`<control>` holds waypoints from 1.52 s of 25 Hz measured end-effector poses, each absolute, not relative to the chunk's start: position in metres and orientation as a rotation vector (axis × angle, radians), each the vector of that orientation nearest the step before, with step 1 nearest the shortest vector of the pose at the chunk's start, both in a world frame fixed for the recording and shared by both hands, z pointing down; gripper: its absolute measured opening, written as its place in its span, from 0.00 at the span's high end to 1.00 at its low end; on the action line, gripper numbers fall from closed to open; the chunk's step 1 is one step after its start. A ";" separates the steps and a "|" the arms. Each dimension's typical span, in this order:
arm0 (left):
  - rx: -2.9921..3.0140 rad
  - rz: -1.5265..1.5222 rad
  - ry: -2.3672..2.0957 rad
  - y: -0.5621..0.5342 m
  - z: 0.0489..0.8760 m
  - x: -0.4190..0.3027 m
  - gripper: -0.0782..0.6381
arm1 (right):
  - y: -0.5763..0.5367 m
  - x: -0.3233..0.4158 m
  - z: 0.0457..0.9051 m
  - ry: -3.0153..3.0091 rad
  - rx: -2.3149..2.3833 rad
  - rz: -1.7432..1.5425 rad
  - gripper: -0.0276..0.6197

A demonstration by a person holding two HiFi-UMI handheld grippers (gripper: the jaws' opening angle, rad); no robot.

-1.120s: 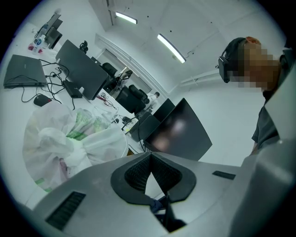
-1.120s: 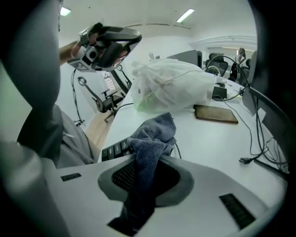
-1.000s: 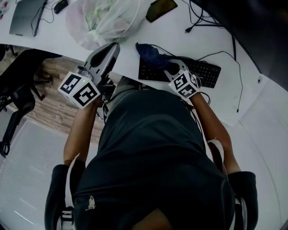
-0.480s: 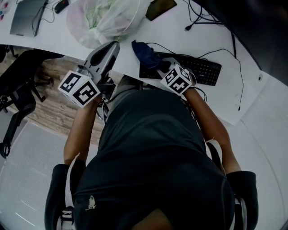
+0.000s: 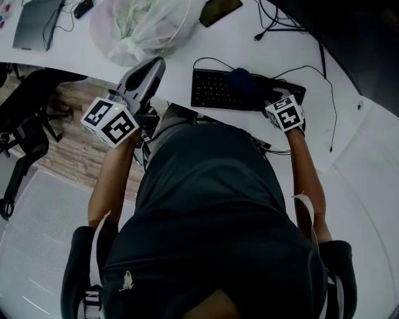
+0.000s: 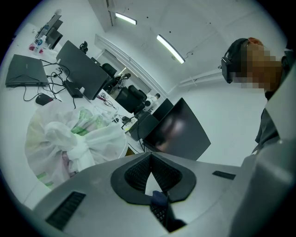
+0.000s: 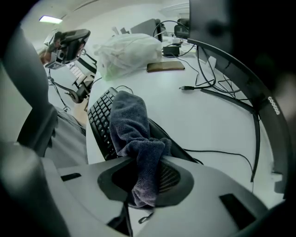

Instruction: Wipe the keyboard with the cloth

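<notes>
A black keyboard (image 5: 218, 90) lies on the white desk (image 5: 349, 137) just ahead of the person. A dark blue cloth (image 5: 245, 83) is spread over its right half, and my right gripper (image 5: 267, 95) is shut on it. In the right gripper view the cloth (image 7: 132, 122) hangs bunched between the jaws (image 7: 147, 178) and drapes over the keyboard (image 7: 99, 118). My left gripper (image 5: 156, 63) hovers at the desk's near edge, left of the keyboard. In the left gripper view its jaws (image 6: 150, 156) meet at the tips with nothing held.
A white plastic bag (image 5: 140, 25) sits behind the left gripper. A dark phone (image 5: 221, 9), a laptop (image 5: 34, 22) and a mouse (image 5: 81, 7) lie farther back. Cables (image 5: 321, 68) run right of the keyboard. An office chair (image 5: 25, 124) stands at left.
My right gripper has dragged the cloth from the keyboard's left end over to its right half. The left gripper has stayed in place.
</notes>
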State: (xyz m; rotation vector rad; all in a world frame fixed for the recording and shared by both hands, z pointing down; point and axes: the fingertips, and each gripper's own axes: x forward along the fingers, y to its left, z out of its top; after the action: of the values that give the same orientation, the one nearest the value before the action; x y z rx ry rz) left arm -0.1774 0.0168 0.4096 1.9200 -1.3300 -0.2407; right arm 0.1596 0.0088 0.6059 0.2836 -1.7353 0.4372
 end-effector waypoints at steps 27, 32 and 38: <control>1.891 -0.182 -1.256 -0.010 0.439 -0.152 0.88 | 0.052 0.022 0.597 -1.984 -0.063 0.315 0.82; 1.878 -0.188 -1.284 -0.020 0.438 -0.163 0.88 | 0.059 0.004 0.611 -1.970 -0.133 0.301 0.83; 1.840 -0.182 -1.308 0.001 0.441 -0.165 0.88 | 0.034 0.072 0.606 -1.928 0.051 0.358 0.83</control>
State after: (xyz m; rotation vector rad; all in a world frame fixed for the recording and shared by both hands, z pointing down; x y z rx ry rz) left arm -0.1653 0.0005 0.4414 1.8400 -1.3081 -0.1821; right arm 0.0718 0.0335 0.6061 0.0514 -1.9283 0.3580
